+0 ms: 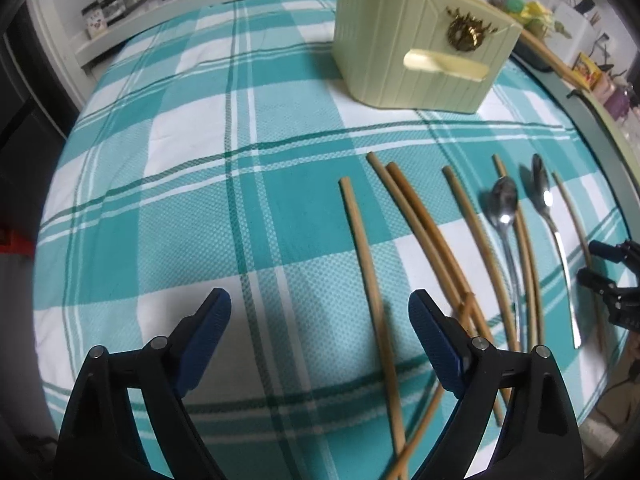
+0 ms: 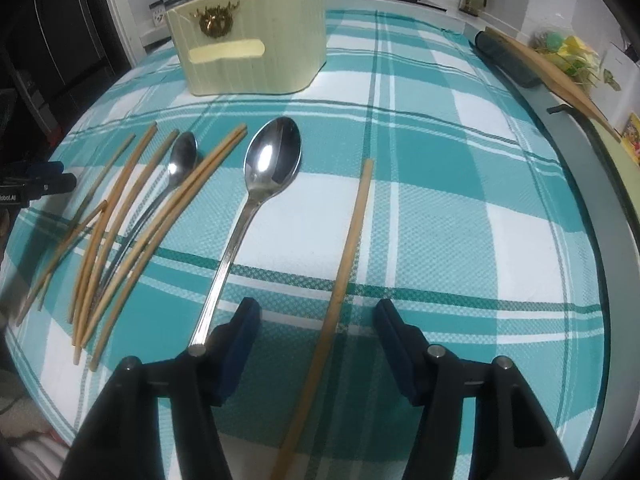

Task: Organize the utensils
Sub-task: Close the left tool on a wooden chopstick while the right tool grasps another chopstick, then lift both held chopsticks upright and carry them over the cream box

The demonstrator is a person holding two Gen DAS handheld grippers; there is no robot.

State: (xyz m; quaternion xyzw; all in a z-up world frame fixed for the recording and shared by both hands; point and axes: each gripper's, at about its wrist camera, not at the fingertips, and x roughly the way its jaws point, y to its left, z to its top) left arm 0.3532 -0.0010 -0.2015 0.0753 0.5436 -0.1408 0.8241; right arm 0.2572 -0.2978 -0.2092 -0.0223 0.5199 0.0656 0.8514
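A cream utensil holder stands at the back of the checked cloth; it also shows in the right wrist view. Several wooden chopsticks and two steel spoons lie in front of it. My left gripper is open over the cloth, with one chopstick between its fingers. My right gripper is open, low over a single chopstick; the large spoon lies just left of it. A bundle of chopsticks and a smaller spoon lie farther left.
The teal and white checked cloth covers the table. A wooden board and a dark roll lie along the right edge. Jars and a stove stand at the back. The right gripper's tips show in the left wrist view.
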